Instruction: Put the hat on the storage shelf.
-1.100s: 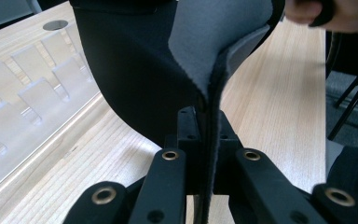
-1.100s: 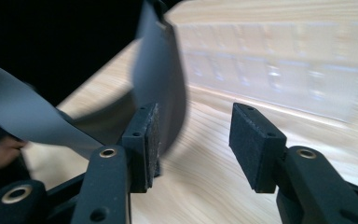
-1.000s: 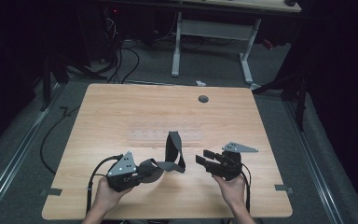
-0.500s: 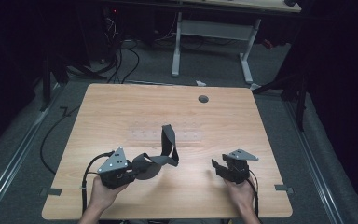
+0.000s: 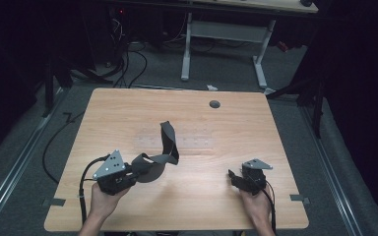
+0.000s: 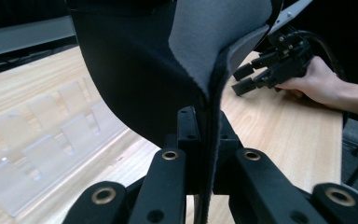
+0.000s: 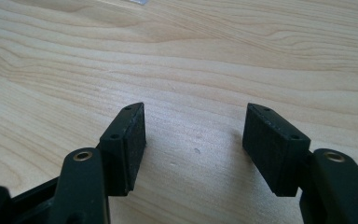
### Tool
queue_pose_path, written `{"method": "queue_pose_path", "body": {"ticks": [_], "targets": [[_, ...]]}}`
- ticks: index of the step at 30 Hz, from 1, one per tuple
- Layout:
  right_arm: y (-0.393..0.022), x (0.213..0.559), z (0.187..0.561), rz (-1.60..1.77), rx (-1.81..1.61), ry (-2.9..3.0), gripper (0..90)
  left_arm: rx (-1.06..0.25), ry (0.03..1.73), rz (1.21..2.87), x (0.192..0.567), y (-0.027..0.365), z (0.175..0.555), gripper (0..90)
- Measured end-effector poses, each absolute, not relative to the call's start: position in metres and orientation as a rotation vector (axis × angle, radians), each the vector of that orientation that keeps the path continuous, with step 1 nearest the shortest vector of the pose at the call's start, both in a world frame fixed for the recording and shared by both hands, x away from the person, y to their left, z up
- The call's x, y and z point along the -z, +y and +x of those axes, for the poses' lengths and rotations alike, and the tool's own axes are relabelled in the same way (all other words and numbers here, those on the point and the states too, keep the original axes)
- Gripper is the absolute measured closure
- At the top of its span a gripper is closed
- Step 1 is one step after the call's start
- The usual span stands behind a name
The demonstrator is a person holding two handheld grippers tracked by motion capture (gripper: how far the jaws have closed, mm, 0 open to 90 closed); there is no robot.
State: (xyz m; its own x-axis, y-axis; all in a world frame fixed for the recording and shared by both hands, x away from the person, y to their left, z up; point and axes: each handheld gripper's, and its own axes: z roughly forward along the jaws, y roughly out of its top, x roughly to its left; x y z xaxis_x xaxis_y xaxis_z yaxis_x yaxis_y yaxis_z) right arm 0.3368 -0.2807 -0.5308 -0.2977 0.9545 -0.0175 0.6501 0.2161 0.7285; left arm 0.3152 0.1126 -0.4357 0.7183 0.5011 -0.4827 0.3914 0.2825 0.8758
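A dark grey fabric strap (image 5: 167, 142) with a lighter grey inner face curls up off the wooden table (image 5: 128, 108) at front left. My left gripper (image 5: 137, 172) is shut on its lower end; in the left gripper view the jaws (image 6: 204, 135) pinch a folded edge of the strap (image 6: 135, 70), which blocks much of that view. My right gripper (image 5: 234, 178) sits low over the table at front right, well apart from the strap. Its jaws (image 7: 196, 140) have just been opening and stand apart over bare wood with nothing between them. It also appears far off in the left gripper view (image 6: 242, 79).
A clear plastic ridged holder (image 6: 42, 140) lies flat on the table near the middle. A round cable hole (image 5: 214, 104) is near the far edge. Behind the table stand a white desk frame (image 5: 226, 44) and floor cables (image 5: 128, 59).
The right gripper has moved right and down toward the table's front edge, away from the strap. The left gripper has shifted slightly left with the strap, whose free end now stands higher.
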Motion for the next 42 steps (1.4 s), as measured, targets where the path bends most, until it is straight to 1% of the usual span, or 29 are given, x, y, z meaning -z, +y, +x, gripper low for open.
{"method": "queue_pose_path", "body": {"ticks": [7,11,23,42], "targets": [[-0.28,0.531,0.338,1.479,-0.862,2.029,38.8,-0.101,0.848,1.284,0.428,0.118,0.324,86.2],[-0.28,0.531,0.338,1.479,-0.861,2.029,38.8,-0.109,0.851,1.292,0.425,0.121,0.329,86.1],[-0.28,0.531,0.338,1.479,-0.861,2.028,38.9,-0.156,0.881,1.243,0.416,0.134,0.351,86.2],[-0.28,0.531,0.338,1.482,-0.86,2.028,38.9,-0.278,0.918,1.18,0.417,0.14,0.388,86.2]]}}
